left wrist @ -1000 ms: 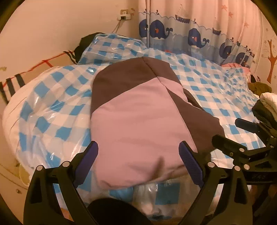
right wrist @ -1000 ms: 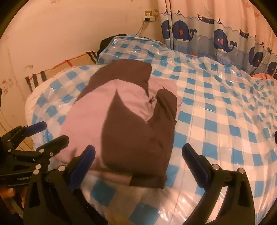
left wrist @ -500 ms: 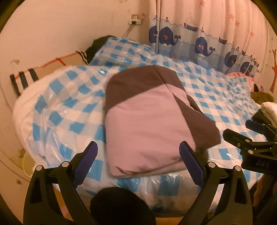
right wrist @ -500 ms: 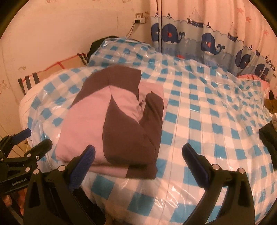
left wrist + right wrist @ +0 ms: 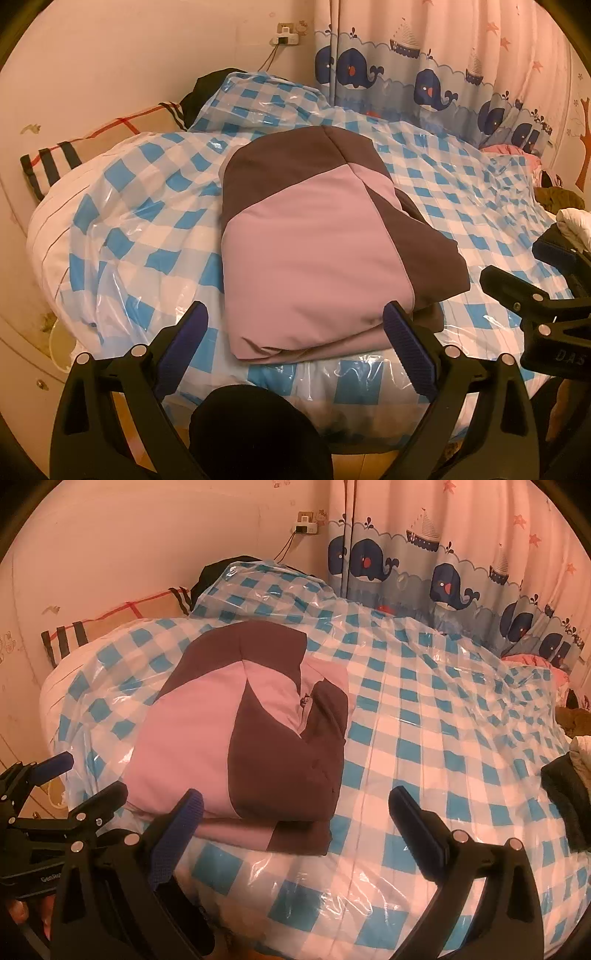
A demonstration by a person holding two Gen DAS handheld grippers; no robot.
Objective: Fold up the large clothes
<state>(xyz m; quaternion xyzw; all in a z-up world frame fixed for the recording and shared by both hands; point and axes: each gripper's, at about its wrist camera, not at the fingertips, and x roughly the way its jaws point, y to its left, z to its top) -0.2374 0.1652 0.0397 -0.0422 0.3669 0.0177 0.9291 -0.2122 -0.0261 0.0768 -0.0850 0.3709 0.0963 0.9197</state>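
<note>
A pink and dark brown jacket (image 5: 314,251) lies folded into a compact bundle on the bed, near its front edge. In the right wrist view the same jacket (image 5: 255,734) sits left of centre with a brown sleeve folded on top. My left gripper (image 5: 295,347) hangs open just in front of the bundle, holding nothing. My right gripper (image 5: 295,830) is open too, over the bedcover at the bundle's right corner. Each gripper shows at the side of the other's view, the right gripper (image 5: 546,280) and the left gripper (image 5: 62,794).
The bed is covered by a blue and white checked plastic sheet (image 5: 424,738). A striped pillow (image 5: 74,155) lies by the wall at left. A whale-print curtain (image 5: 424,74) hangs behind. Piled clothes (image 5: 569,775) sit at the right edge. A dark rounded shape (image 5: 255,432) is below the left gripper.
Both grippers have drawn back from the folded jacket toward the bed's front edge, so more of the bed shows. The jacket lies still and stays folded.
</note>
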